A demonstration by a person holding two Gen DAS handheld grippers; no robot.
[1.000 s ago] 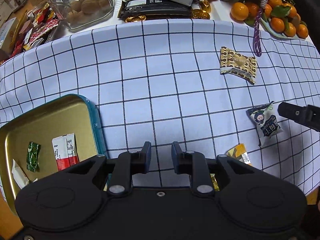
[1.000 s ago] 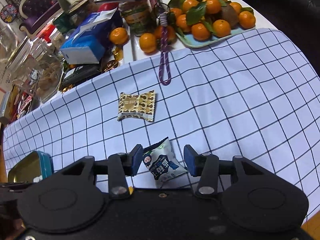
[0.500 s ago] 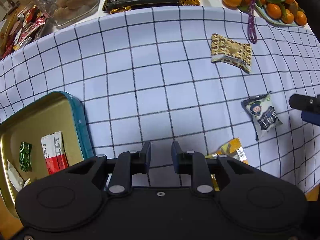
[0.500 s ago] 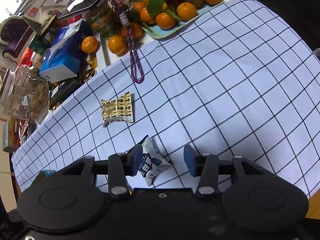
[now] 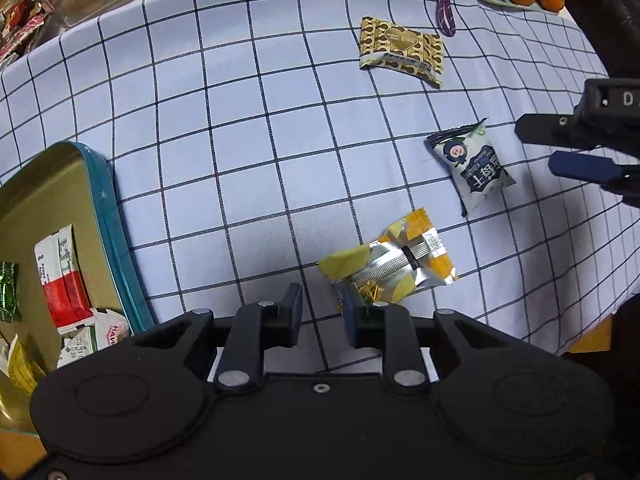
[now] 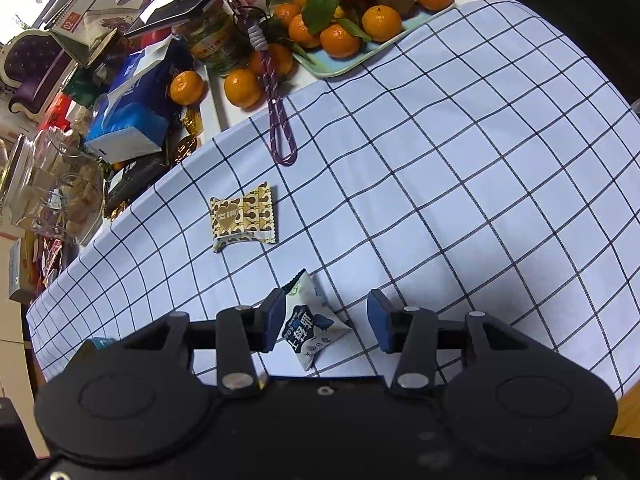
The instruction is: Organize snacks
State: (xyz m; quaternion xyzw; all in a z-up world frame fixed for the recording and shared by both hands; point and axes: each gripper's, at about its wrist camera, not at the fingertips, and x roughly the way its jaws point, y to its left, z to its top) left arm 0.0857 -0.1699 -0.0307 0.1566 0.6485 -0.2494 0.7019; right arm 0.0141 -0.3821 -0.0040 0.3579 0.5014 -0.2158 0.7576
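Our left gripper (image 5: 320,314), jaws parted and empty, hovers at seven o'clock of the yellow-and-silver foil snack packet (image 5: 400,266). Our right gripper (image 6: 326,326), jaws spread, straddles the white-and-navy snack pouch (image 6: 310,322) on the checked tablecloth (image 6: 440,180), the left pad touching it.

We note even indoor light, sharp focus, strong fisheye bending at edges; soft shadows on the checked cloth (image 6: 460,184) beneath both cameras
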